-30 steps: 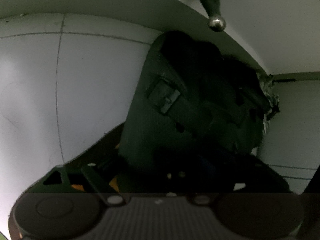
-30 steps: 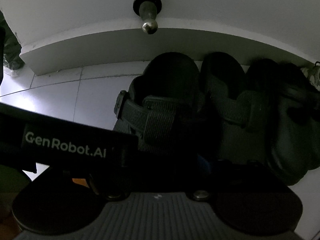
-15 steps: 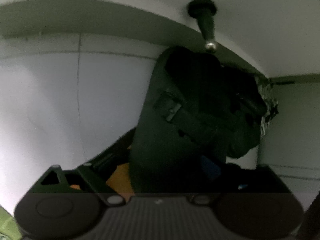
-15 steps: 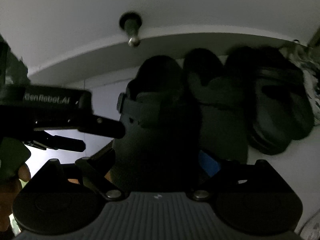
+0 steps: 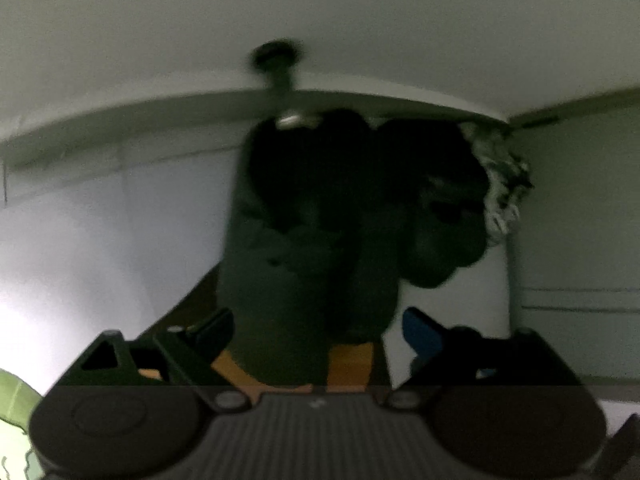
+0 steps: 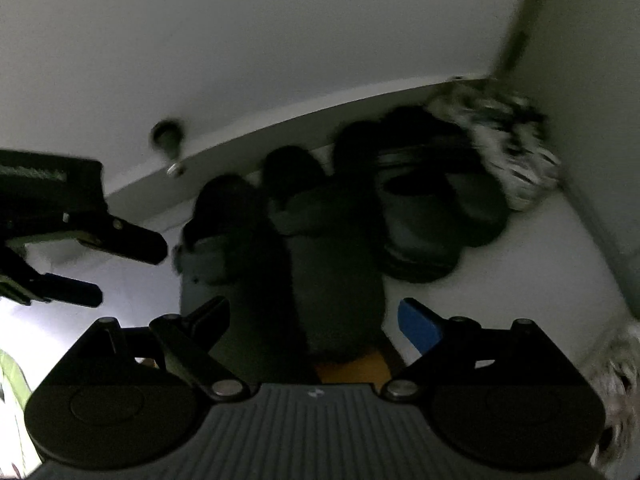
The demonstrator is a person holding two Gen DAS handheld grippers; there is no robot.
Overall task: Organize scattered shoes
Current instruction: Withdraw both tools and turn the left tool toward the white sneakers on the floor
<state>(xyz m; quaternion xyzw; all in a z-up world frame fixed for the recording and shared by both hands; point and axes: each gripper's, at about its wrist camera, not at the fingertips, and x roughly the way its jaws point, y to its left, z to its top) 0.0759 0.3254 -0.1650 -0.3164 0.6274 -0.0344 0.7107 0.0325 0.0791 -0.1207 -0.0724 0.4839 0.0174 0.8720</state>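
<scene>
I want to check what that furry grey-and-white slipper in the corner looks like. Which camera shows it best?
The right wrist view: the furry slipper shows as a broad, blurred mottled patch wedged in the corner beside the dark sandals. The left wrist view catches only a narrow strip of it behind a dark shoe.

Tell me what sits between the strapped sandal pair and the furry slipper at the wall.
In the right wrist view, black clogs lie between the strapped sandals and the furry slipper.
</scene>
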